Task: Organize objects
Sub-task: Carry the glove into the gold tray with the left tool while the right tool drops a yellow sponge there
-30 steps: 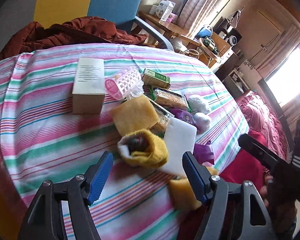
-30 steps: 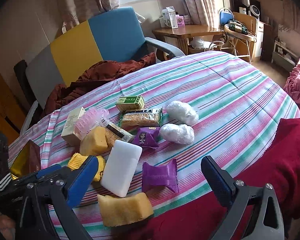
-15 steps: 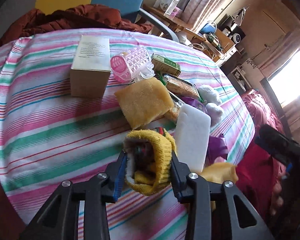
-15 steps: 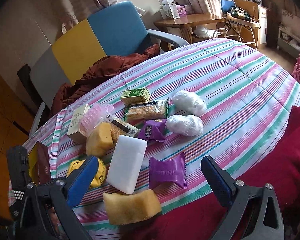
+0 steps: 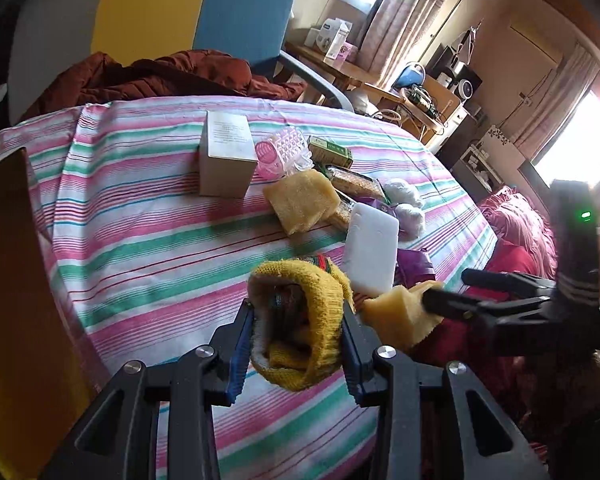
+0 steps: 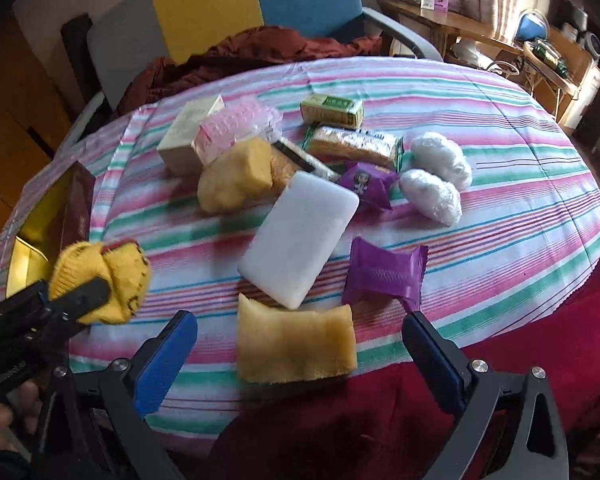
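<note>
The left gripper (image 5: 296,344) was clamped on a yellow knitted sock (image 5: 304,320), lifted near the open box (image 6: 48,232) at left, likely its destination. The right gripper (image 6: 300,356) gaped empty around a yellow sponge (image 6: 296,344).

Yellow knit sock (image 5: 300,320), white sponge (image 6: 300,236), pink-green striped tablecloth (image 6: 500,184).

Two yellow sponges (image 6: 236,178) (image 6: 296,346), two purple packets (image 6: 366,184) (image 6: 386,274), two white wrapped bundles (image 6: 440,158) (image 6: 430,196), one white block (image 6: 300,236), one yellow knitted sock (image 6: 104,276).
</note>
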